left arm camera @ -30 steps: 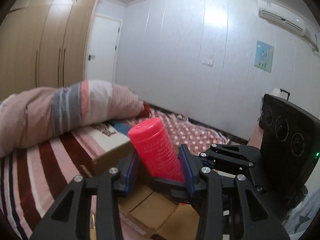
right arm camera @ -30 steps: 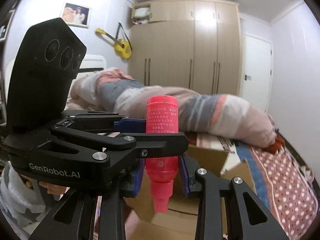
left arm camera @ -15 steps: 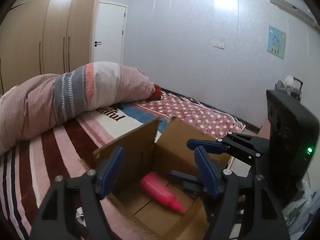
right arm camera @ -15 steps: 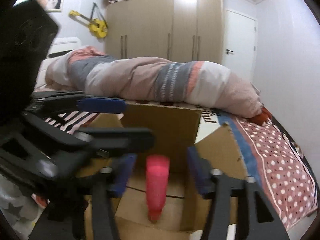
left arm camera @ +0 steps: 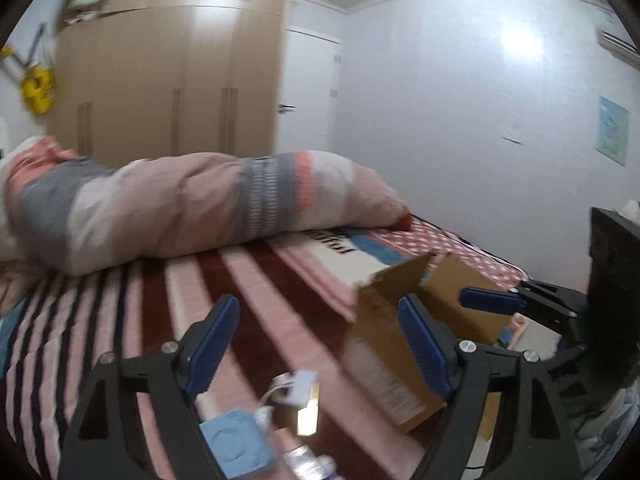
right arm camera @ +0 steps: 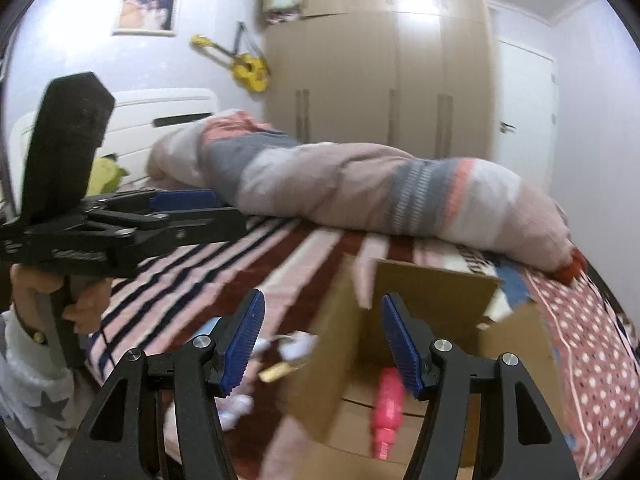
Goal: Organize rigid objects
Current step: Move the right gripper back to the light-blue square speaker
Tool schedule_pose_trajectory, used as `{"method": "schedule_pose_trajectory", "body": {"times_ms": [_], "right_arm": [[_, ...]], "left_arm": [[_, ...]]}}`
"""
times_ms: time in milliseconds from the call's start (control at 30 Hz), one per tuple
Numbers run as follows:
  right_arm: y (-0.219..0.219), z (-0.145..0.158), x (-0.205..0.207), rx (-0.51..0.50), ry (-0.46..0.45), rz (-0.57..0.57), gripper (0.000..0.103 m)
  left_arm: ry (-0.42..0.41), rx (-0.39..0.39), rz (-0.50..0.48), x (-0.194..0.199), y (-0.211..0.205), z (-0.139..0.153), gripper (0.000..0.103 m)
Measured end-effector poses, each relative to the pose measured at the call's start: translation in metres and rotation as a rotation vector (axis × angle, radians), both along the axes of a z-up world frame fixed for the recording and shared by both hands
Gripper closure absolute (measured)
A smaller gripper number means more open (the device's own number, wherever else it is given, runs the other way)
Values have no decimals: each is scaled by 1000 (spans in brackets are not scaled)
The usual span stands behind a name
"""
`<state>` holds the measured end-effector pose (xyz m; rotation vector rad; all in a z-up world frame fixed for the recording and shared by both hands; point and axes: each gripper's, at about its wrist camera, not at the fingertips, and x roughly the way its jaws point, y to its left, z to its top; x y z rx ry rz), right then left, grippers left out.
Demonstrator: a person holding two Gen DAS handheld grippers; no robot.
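My left gripper (left arm camera: 320, 344) has just been opening further; its blue pads stand wide apart with nothing between them, above the striped bedspread (left arm camera: 256, 292). My right gripper (right arm camera: 322, 344) has also just opened, about half way, and holds nothing; it hangs over the near edge of the cardboard box (right arm camera: 436, 292).

The pink bottle (right arm camera: 387, 412) lies inside the box on its floor, nozzle toward the camera, partly hidden behind my right gripper's right finger. Its label cannot be read from here.

Beside the box, on the bedspread, lie small items that motion blur makes hard to identify: a light blue square object (left arm camera: 236, 444), a white plug-like piece (left arm camera: 298, 386) and a brass-coloured piece (left arm camera: 308, 418). The lowest ones are cut off at the frame edge.

Dark lettering on the bedspread past the box is smeared and partly covered by the rolled duvet (left arm camera: 208, 204). Printing on the box's outer wall is illegible.
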<state>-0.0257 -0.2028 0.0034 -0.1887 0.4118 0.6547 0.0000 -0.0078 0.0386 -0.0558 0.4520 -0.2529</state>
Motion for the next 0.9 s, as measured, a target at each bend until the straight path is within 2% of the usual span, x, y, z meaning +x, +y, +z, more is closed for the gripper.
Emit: {"method": "schedule_pose_trajectory", "body": {"times_ms": [200,367,467,533,600,667,900], "right_arm": [[64,-15,-15,-64,20,111,45],[110,-44,-11,-113,107,169,43],[133,-68,0,-138,181,169,33],[148,-84,7,-159,220,166,31],[161,-99,12,-195,238,153,20],[176,-113,15,-246,231,137,14],[211,-152,31,-355,239,74,9]], "left_arm": [[22,15,123,-20,58,-26,22],[61,25,191,-25,96,-58,22],[81,21,226,-28,117,-78,22],[97,13,245,-30,133,-90,22],[112,0,262,-31,147,-102,22],[133,-15,276,-29,158,-111,22],[189,-74,279,-23,180,-142,22]]}}
